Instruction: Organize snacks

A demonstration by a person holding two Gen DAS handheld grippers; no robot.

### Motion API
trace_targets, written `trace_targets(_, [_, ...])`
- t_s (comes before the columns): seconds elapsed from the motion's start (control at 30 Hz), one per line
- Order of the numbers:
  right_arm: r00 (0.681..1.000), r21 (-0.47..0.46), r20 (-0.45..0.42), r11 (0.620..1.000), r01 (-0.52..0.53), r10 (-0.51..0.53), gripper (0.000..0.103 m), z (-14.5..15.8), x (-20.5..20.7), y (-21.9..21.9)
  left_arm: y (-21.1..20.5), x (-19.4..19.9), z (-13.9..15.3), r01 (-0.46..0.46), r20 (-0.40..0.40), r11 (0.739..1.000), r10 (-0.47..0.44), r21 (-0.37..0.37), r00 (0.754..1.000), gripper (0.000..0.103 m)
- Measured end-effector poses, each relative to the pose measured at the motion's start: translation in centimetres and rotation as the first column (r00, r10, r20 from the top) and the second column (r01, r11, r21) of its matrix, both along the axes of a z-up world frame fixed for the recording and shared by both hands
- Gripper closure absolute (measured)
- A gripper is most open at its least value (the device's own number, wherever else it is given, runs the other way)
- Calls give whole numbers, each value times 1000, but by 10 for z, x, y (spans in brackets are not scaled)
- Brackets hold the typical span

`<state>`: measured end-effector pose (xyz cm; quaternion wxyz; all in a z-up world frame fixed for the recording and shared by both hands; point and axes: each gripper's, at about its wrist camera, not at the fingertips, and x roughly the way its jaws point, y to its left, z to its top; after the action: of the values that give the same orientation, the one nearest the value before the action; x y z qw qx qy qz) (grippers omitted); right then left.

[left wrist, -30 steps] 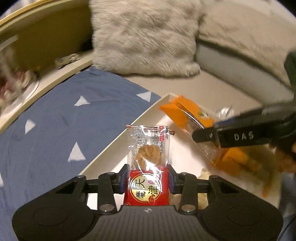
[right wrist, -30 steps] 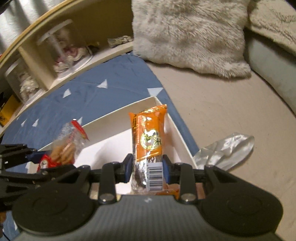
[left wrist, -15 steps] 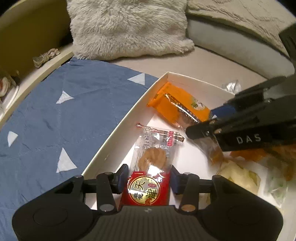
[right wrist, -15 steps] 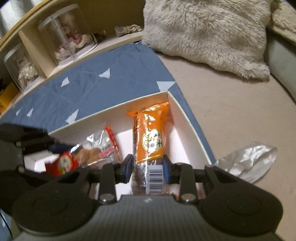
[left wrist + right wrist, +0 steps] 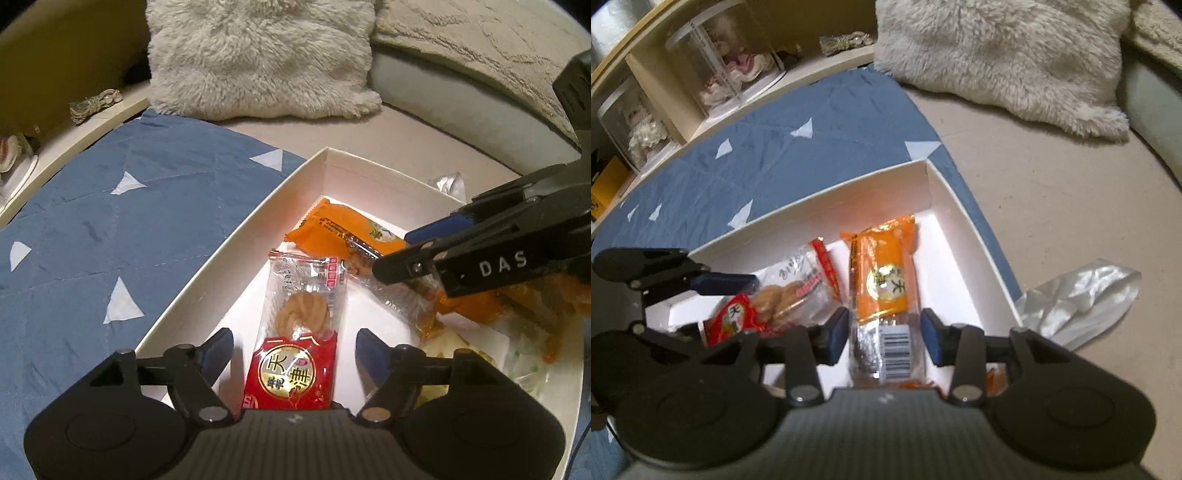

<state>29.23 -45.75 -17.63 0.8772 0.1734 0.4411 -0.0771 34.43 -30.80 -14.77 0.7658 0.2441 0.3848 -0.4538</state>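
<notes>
At nine o'clock from your left wrist camera lies the blue quilt [image 5: 110,229] with its pale triangles, and the white box [image 5: 207,273] sits on its edge, one corner pointing toward twelve. Your left gripper [image 5: 293,349] hangs low over the box with its jaws spread wide, a clear gap on each side of the red cookie packet [image 5: 299,332], which lies flat on the box floor between the fingers, clear end toward twelve. Just past it at one o'clock lies the orange snack packet [image 5: 345,230], angled across the floor. At three o'clock your right gripper [image 5: 417,254] reaches in over that packet, and behind it at four o'clock more wrappers [image 5: 517,306] are heaped against the box's far side.

From your right wrist camera, the red cookie packet [image 5: 775,299] shows at nine o'clock with the left gripper's finger [image 5: 724,282] beside it. Dead centre, the orange snack packet [image 5: 884,291] lies lengthwise in the box, barcode end nearest you. Your right gripper [image 5: 884,334] has its jaws parted, each blue pad standing just off the packet's sides rather than pressing it. At three o'clock, outside the box wall [image 5: 971,229], a crumpled silver wrapper [image 5: 1078,295] rests on the beige surface, with the furry cushion [image 5: 997,55] at one o'clock.
</notes>
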Motion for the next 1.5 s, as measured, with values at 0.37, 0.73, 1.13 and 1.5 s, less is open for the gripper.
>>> trace_targets(0.37, [999,-18,33,1000,20,-19,51,15,-16,3,26,-11,21,-73,3,997,73,-27,997,23])
trace_targets(0.73, [998,-87,58,996,-11,16,37,40,-48,29,69,-39,45,-217,-13,973,217,-81,976,6])
trace_targets(1.13, [993,-127,116,992,-7,21,16,79,-97,68,119,-91,78,-369,-28,921,368,-126,929,0])
trace_targets(1.5, [984,-175,178,983,49,-17,2,123,-152,94,156,-148,128,-455,-15,861,464,-227,885,0])
